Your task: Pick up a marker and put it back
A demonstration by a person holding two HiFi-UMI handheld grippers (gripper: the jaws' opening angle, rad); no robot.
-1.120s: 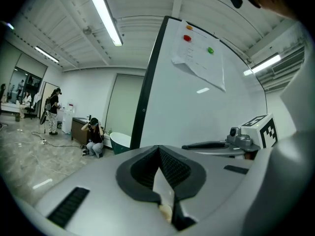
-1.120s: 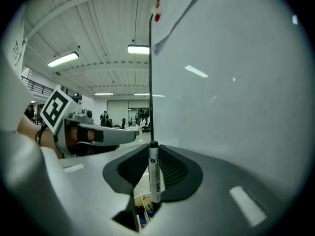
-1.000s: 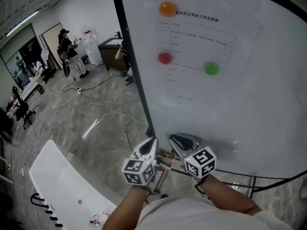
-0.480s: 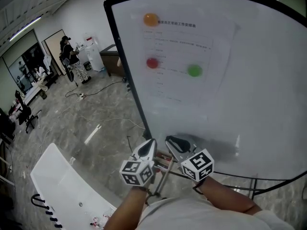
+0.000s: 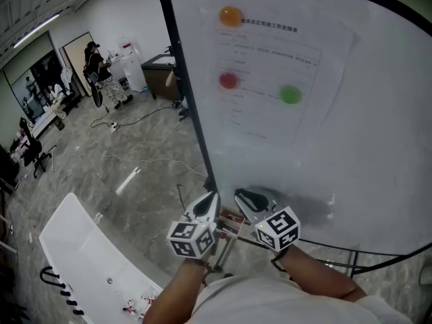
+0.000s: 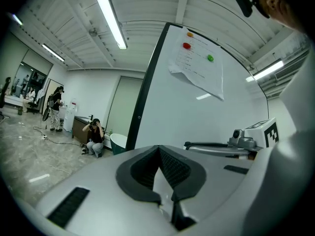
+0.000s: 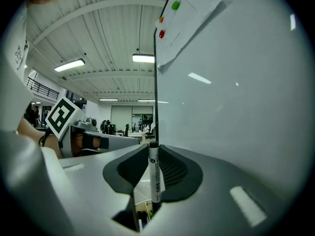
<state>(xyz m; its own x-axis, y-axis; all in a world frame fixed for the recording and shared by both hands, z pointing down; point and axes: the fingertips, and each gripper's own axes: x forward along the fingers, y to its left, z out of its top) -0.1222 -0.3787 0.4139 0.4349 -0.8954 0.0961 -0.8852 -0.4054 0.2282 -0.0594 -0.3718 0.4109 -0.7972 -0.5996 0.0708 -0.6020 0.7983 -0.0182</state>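
My right gripper (image 7: 153, 147) is shut on a white marker (image 7: 154, 177) with a dark cap, which stands upright between its pads, close to the whiteboard (image 7: 236, 82). In the head view the right gripper (image 5: 251, 198) sits at the lower edge of the whiteboard (image 5: 378, 127). Just to its left, my left gripper (image 5: 206, 206) points the same way. Its jaws are closed at the tips with nothing between them, as the left gripper view shows (image 6: 159, 149). A small holder with more markers (image 5: 231, 221) lies below, between the two grippers.
A printed sheet (image 5: 270, 79) hangs on the board under orange (image 5: 230, 15), red (image 5: 228, 80) and green (image 5: 290, 94) magnets. The board's black frame post (image 5: 192, 113) runs down its left side. A white table (image 5: 88, 255) stands lower left. People (image 5: 94, 66) stand far off.
The head view swayed left and back again. Both grippers stay at the board's lower edge, and the right one keeps hold of the marker.
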